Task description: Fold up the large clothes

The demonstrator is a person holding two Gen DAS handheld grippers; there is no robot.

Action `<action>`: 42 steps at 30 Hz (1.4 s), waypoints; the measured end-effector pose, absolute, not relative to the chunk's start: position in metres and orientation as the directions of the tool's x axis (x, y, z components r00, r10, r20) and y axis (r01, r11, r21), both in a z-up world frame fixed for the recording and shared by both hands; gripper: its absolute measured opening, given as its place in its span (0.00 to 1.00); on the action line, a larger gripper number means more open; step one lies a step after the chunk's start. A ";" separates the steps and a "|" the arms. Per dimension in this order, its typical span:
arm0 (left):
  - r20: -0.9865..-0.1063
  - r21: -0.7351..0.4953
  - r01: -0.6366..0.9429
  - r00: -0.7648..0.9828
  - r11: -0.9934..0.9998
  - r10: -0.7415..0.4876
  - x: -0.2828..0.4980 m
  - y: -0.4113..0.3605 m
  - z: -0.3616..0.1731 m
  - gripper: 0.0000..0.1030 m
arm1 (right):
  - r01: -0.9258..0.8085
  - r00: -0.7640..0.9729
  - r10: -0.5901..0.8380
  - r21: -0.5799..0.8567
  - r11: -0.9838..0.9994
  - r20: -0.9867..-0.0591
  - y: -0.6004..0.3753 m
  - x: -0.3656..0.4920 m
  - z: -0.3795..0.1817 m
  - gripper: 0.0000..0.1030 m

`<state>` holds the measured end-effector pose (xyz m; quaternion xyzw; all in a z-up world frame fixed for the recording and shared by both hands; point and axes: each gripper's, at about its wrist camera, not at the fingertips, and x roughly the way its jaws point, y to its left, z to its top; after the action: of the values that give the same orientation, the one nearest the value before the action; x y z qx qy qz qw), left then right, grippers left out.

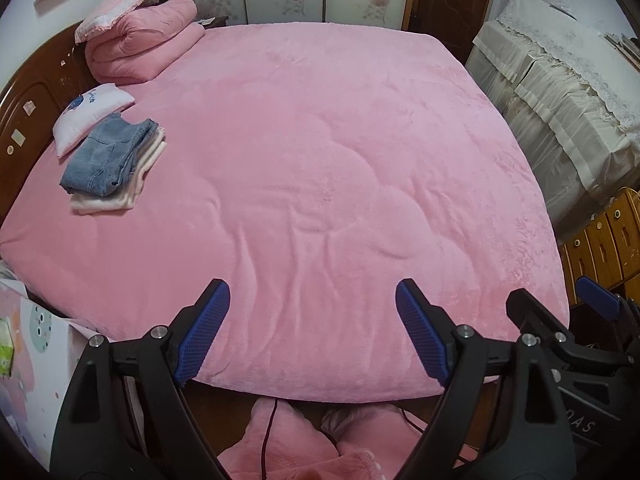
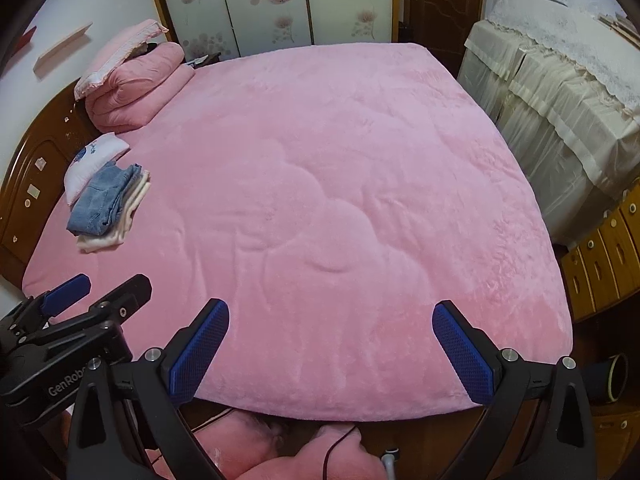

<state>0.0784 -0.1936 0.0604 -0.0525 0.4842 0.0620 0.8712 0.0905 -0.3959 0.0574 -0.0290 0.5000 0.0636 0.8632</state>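
Denim jeans (image 1: 108, 156) are seen folded atop pale folded clothes (image 1: 120, 196) at the far left of the pink bed (image 1: 320, 160), well apart from both tools. The left gripper (image 1: 312, 328) and right gripper (image 2: 330, 346) are held spread wide over the near bed edge, nothing between the pads. A small white pillow (image 1: 88, 110) is seen just beside the stack.

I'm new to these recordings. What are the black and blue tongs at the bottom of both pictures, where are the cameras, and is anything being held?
They are two hand-held grippers, each with a camera looking along its fingers. One picture comes from the left gripper, the other from the right gripper. Both have their jaws open over the pink bed cover, holding nothing. Near the headboard lie a folded stack with jeans on top, a small white pillow and a rolled pink quilt.
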 end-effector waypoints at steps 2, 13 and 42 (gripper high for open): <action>-0.851 -0.016 -0.167 0.521 0.986 0.074 0.080 -0.189 0.061 0.89 | -0.144 0.495 0.086 0.016 0.989 -0.865 -0.396 0.096 0.061 1.00; -0.877 -0.042 -0.186 0.478 0.982 0.052 0.091 -0.173 0.054 0.99 | -0.140 0.491 0.088 0.021 0.990 -0.867 -0.387 0.114 0.070 1.00; -0.876 -0.031 -0.193 0.477 0.981 0.066 0.091 -0.186 0.048 0.99 | -0.093 0.452 0.039 -0.004 0.996 -0.891 -0.389 0.114 0.049 1.00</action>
<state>0.0909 -0.1861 0.0482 -0.0625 0.5057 0.0756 0.8571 0.1139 -0.3894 0.0493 -0.0259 0.5219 0.0389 0.8517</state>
